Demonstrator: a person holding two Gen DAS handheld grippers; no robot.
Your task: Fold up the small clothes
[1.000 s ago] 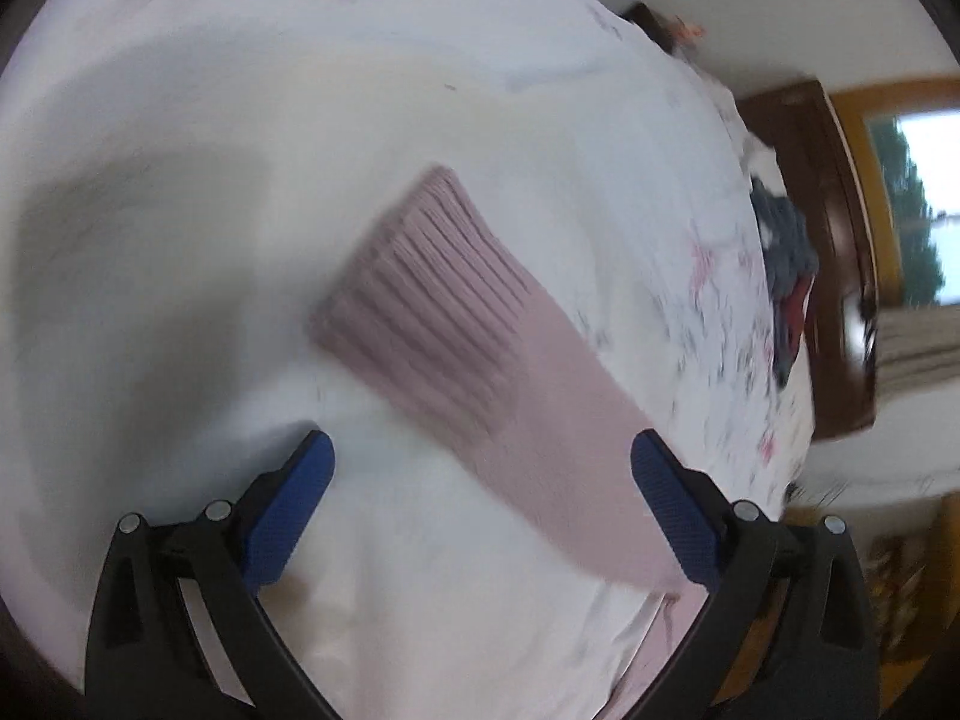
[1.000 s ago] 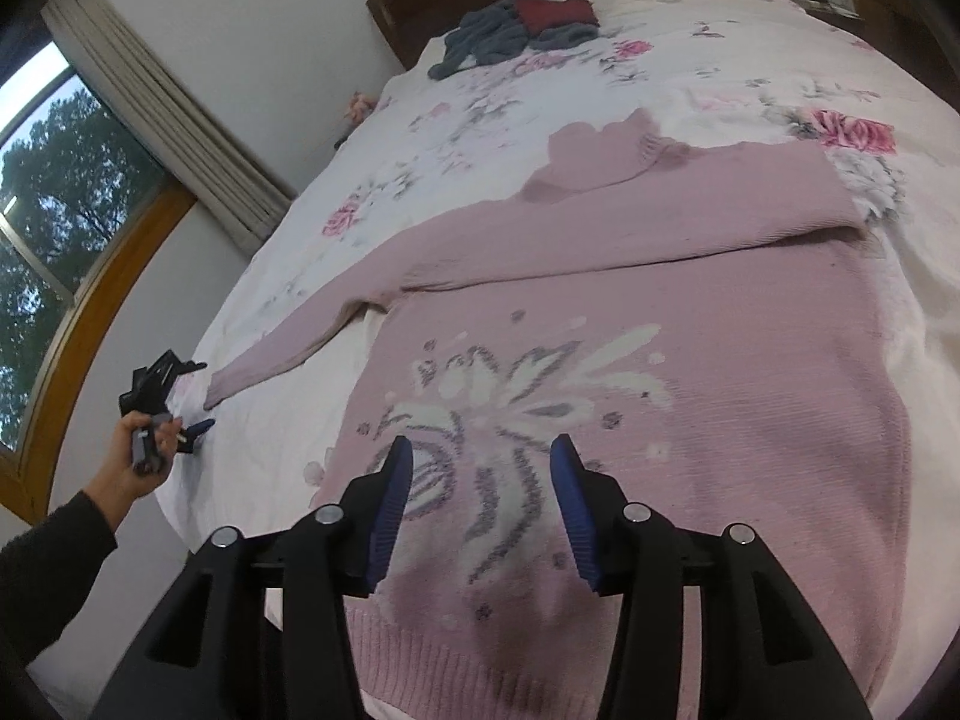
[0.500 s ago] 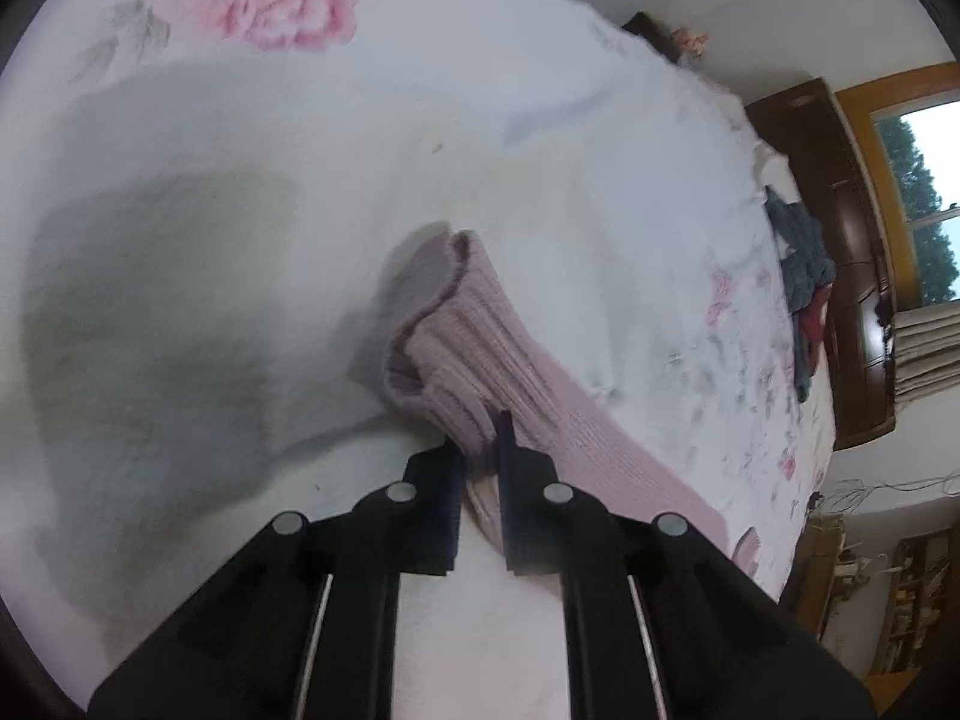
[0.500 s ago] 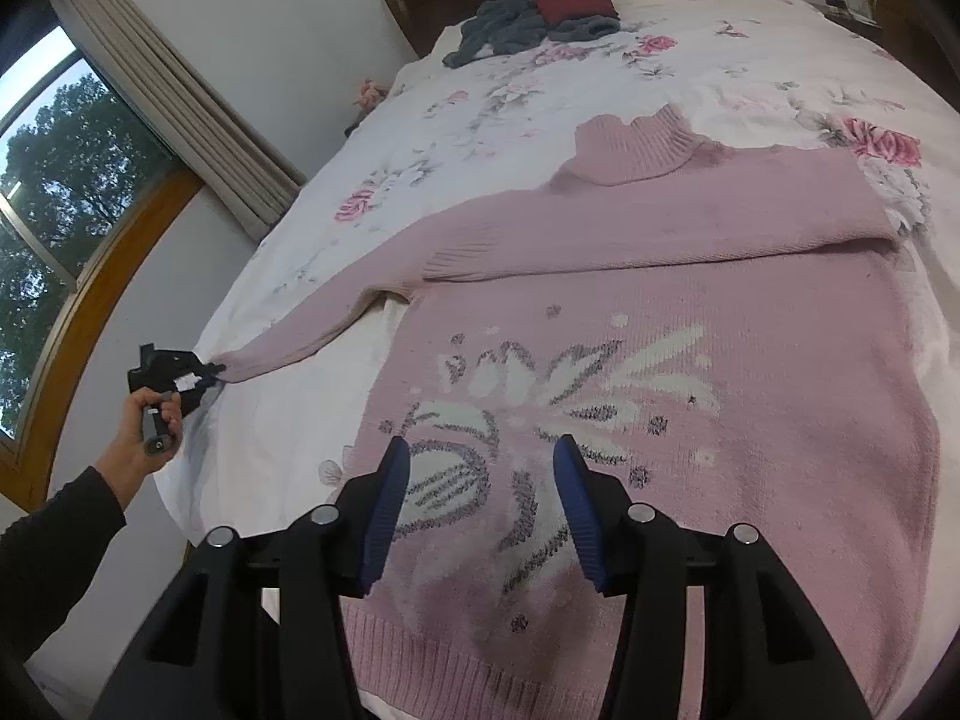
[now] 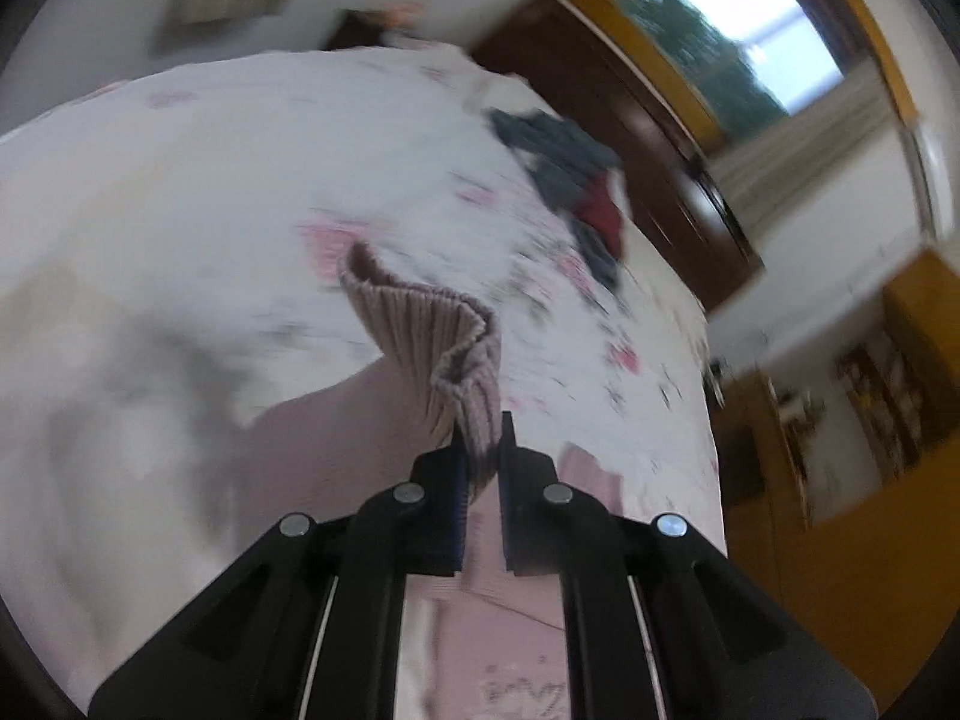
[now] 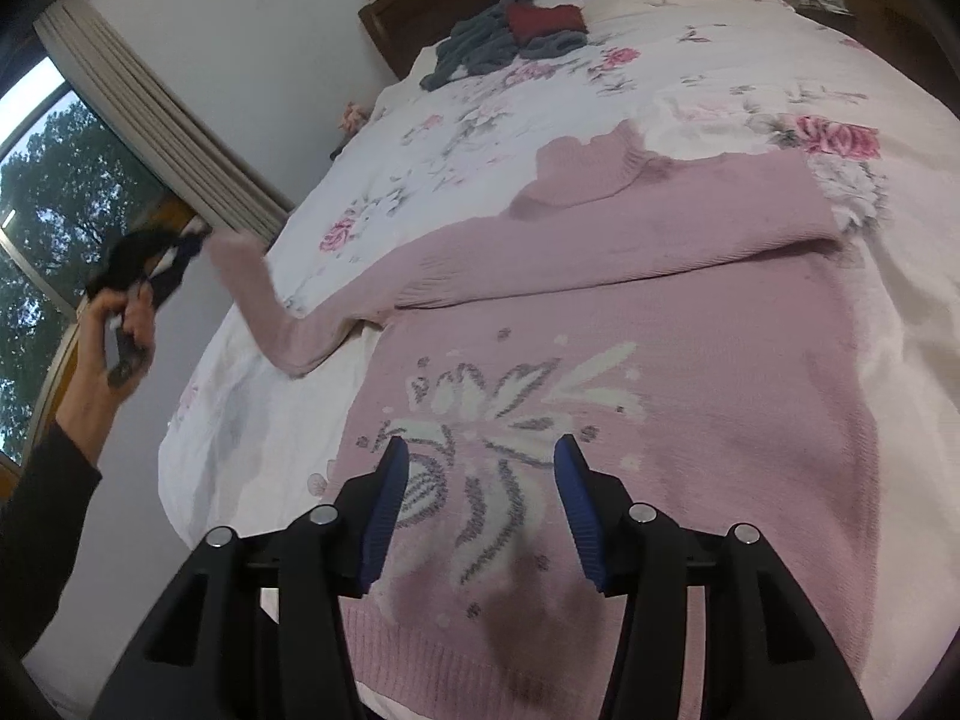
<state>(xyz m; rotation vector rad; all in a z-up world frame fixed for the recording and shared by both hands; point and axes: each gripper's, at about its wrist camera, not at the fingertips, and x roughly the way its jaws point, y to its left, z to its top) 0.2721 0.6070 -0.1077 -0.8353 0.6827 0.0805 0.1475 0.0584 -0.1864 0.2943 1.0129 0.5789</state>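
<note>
Pink sweater cuff (image 5: 441, 339) pinched in left jaws, lifted off bed (image 6: 540, 90); right jaws spread.

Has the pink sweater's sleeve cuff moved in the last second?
Yes. The left gripper has lifted the cuff off the bedspread, up toward the window side.

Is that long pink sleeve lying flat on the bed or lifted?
Lifted. The left gripper pinches the ribbed cuff, and the sleeve rises off the bedspread.
</note>
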